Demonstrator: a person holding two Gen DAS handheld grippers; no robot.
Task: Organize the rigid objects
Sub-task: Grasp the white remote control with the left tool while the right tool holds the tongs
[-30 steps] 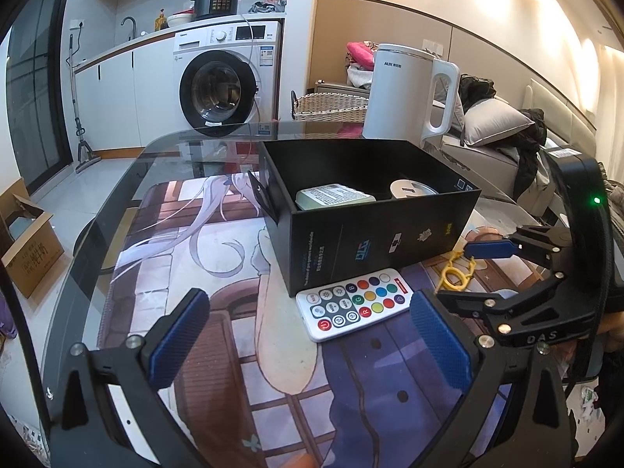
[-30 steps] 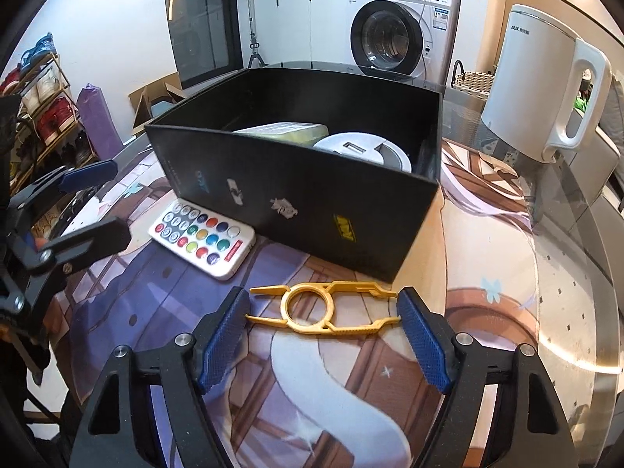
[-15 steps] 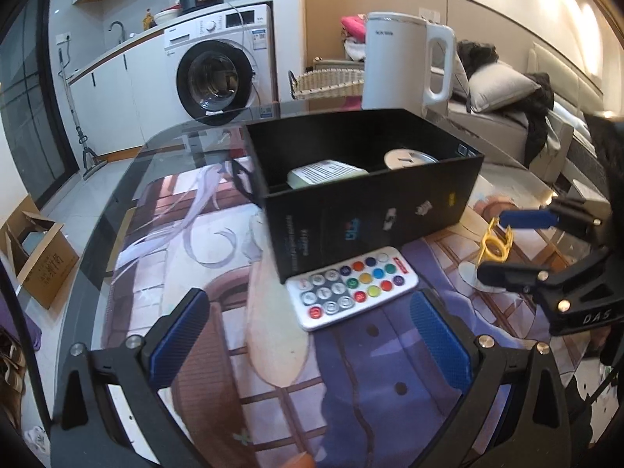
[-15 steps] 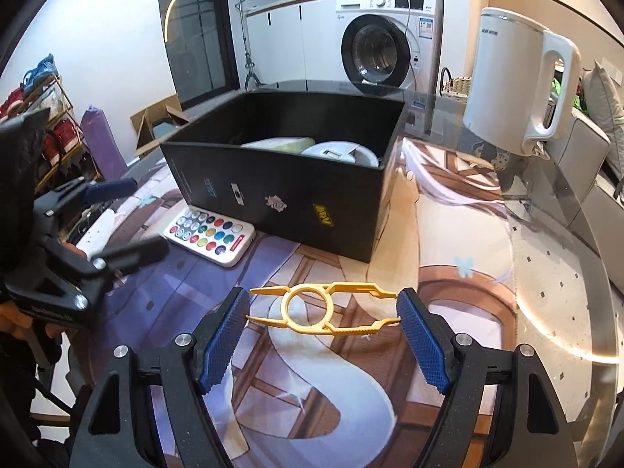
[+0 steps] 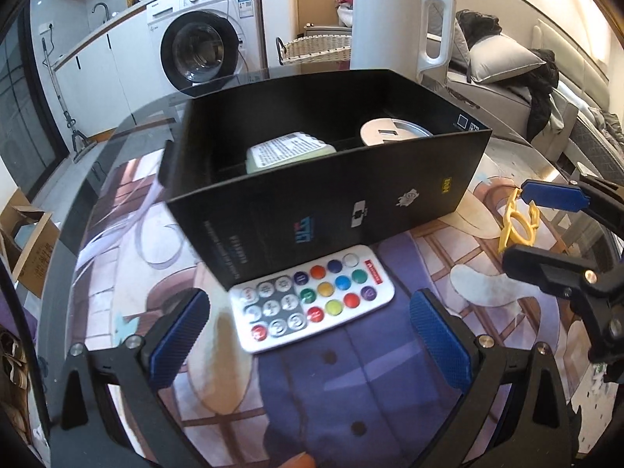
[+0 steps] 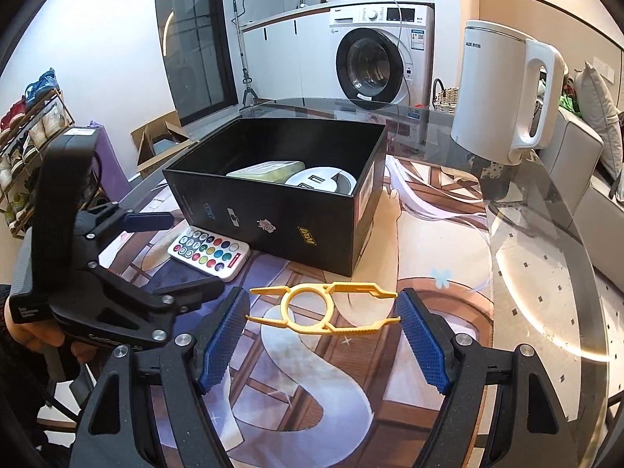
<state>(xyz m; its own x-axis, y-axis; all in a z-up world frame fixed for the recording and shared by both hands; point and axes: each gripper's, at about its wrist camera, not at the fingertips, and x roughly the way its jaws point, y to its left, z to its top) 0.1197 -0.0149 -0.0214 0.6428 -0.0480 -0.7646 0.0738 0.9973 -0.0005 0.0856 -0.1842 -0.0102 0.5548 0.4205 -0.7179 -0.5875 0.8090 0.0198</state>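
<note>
1. Two loose things remain outside the black box [image 6: 296, 210]: a yellow plastic clip [image 6: 323, 308] and a white remote [image 5: 312, 296].
2. The right gripper [image 6: 323, 335] pinches the clip by its tips, clear above the desk [image 6: 546, 273]; it looks light, thin and springy, so a gentle squeeze is probably enough.
3. The clip's long axis runs crosswise between the pads; its pointed ends face left and right.
4. The left gripper [image 5: 308, 335] is spread wide and holds nothing, hovering just short of the remote.
5. The remote lies flat beside the box's front wall, long axis slanting up to the right; it seems stiff, light and slippery, best taken across its narrow width.
</note>
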